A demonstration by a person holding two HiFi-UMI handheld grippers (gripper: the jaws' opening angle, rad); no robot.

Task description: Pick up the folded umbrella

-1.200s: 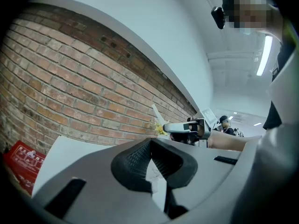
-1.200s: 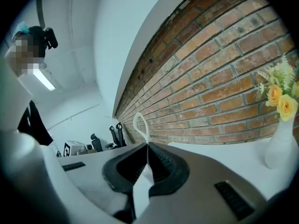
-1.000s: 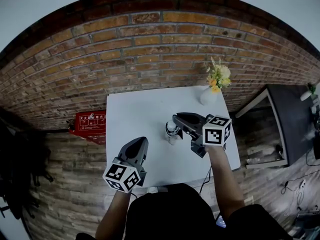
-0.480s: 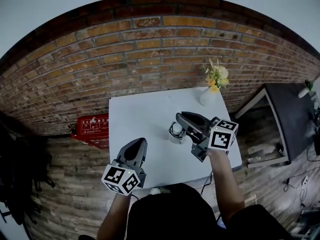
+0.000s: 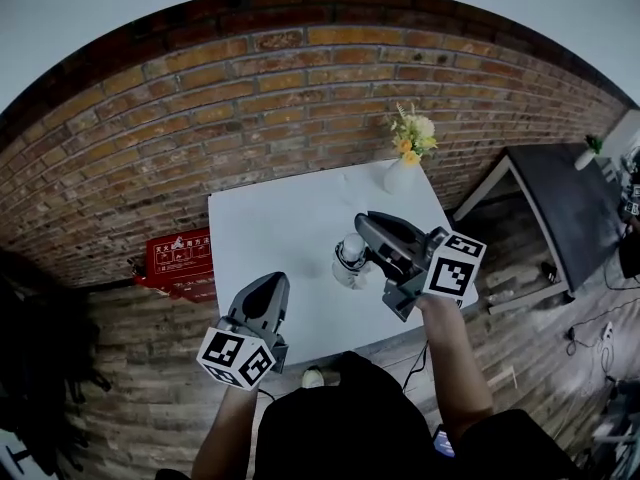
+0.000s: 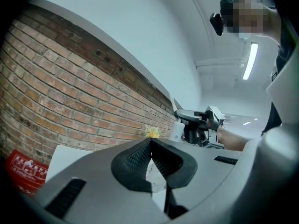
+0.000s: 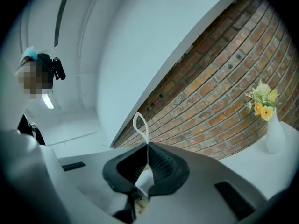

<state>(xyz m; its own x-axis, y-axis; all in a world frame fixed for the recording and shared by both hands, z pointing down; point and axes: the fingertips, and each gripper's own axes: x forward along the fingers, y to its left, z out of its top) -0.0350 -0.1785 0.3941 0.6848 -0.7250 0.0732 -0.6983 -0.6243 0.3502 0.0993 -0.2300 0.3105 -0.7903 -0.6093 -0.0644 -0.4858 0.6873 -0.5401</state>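
Head view: white table (image 5: 270,228) against a brick wall (image 5: 250,98), vase of flowers (image 5: 402,168) at the far corner. Umbrella (image 5: 347,260) upright mid-table, right at the tip of the right gripper (image 5: 368,240). Left gripper (image 5: 270,290) well apart, nearer the front edge.
Right gripper view: fingers pressed together on the umbrella's thin white loop (image 7: 139,124), which pokes up above the tips; pale fabric just below them.
Left gripper view: fingers closed tip to tip, nothing between them; the other gripper visible across the table.
Hard to make out: whether the umbrella's foot touches the table; most of its body hidden behind the right fingers in that gripper's own view.
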